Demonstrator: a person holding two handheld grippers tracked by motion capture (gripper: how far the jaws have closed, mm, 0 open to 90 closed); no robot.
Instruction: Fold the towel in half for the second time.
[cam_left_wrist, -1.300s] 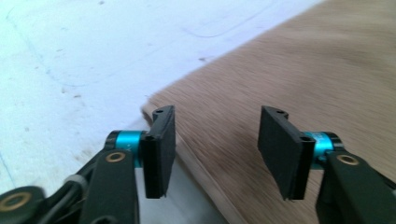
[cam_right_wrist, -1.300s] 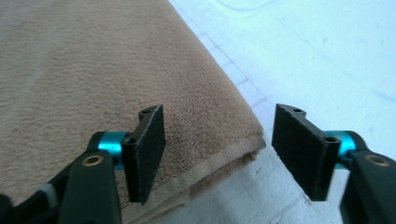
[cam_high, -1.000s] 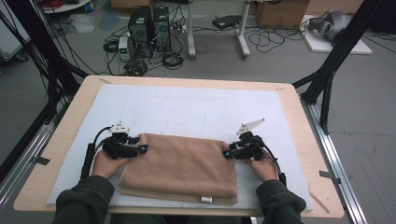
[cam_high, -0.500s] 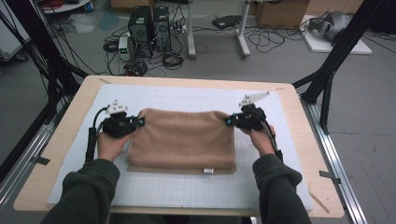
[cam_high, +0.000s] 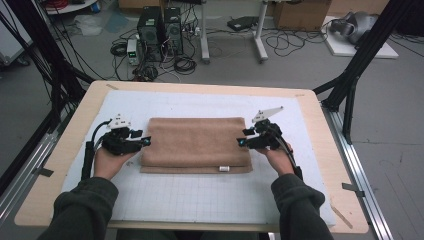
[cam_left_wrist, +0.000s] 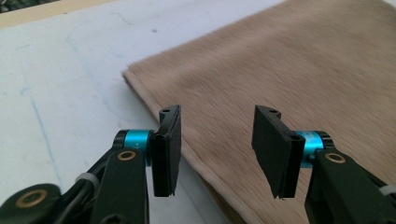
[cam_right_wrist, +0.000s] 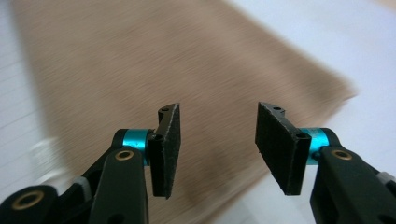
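Observation:
A folded tan towel (cam_high: 197, 142) lies flat on the white mat, with a small white tag (cam_high: 224, 169) at its front edge. My left gripper (cam_high: 145, 142) sits at the towel's left edge, open, with nothing between its jaws. In the left gripper view the towel (cam_left_wrist: 289, 70) spreads beyond that gripper (cam_left_wrist: 217, 144), its edge running under the gap. My right gripper (cam_high: 241, 142) is at the towel's right edge, open and empty as well. The right gripper view shows the blurred towel (cam_right_wrist: 154, 60) under the open right gripper (cam_right_wrist: 217, 144).
The white gridded mat (cam_high: 200, 195) covers most of the wooden table (cam_high: 65, 145). Black frame legs (cam_high: 350, 85) stand at the right and left of the table. Computers and cables (cam_high: 160, 30) lie on the floor beyond the far edge.
Both hands carried the towel away from the person toward the table's middle, laid it flat, and the jaws have come open at its side edges.

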